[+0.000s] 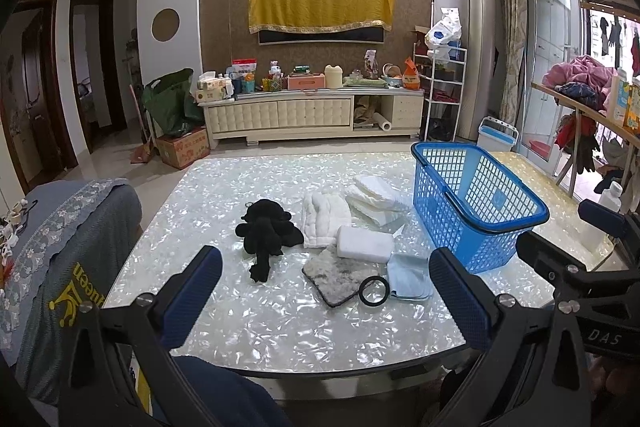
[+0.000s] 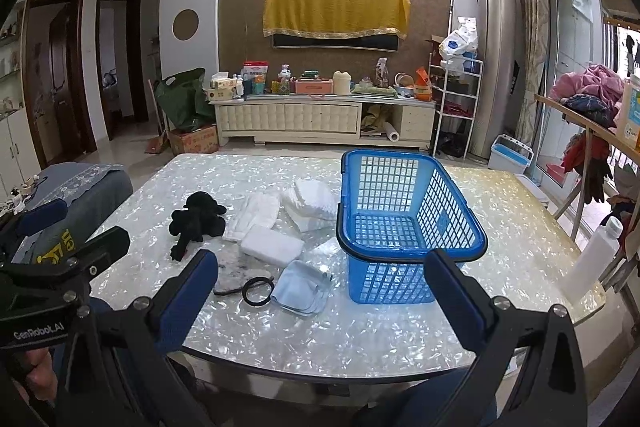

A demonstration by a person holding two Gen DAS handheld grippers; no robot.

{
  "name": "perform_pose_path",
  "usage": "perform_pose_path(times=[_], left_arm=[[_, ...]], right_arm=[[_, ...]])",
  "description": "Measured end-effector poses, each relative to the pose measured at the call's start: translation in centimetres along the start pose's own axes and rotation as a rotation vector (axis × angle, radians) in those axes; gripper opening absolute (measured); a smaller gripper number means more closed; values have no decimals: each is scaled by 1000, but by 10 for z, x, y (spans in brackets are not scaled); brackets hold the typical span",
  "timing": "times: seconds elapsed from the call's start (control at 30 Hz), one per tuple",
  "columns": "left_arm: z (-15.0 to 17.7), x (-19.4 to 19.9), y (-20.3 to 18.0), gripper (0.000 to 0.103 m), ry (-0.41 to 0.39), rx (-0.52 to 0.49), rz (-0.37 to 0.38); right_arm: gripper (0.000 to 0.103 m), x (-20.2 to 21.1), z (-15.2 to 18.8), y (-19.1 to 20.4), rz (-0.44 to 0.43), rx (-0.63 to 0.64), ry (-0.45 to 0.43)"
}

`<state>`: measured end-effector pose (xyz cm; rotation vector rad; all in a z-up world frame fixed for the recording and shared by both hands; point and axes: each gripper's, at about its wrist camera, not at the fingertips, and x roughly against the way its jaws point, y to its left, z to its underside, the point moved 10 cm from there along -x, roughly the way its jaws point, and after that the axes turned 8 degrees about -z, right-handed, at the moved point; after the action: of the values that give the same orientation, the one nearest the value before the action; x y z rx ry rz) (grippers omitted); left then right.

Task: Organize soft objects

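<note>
Blue plastic basket point(image 2: 408, 223) stands on the pearly table point(image 1: 280, 327). Just left of the basket lie white folded cloths point(image 1: 372, 197), a white sponge point(image 1: 365, 243) and a black plush toy point(image 1: 266, 231). Nearer than the basket, left claw point(image 1: 326, 301) and right claw point(image 2: 320, 301) hover spread, holding nothing.

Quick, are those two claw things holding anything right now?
Left gripper: jaws open, holding nothing.
Right gripper: jaws open, holding nothing.
</note>
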<state>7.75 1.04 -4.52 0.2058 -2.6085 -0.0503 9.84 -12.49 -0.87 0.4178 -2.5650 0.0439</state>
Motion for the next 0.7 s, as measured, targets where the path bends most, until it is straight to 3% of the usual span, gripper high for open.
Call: perform_pose_path(times=[0.37,0.47,0.7], left_arm=[[-22,-30,18,103,59,19,29],[-26,-46,27,103,100,22,55],[-26,-88,70,103,194,46,27]], right_arm=[[103,-27,-19,15,-40,66,73],[103,-44,-27,24,-56,91,103],[103,-92,-31,44,-96,129,201]])
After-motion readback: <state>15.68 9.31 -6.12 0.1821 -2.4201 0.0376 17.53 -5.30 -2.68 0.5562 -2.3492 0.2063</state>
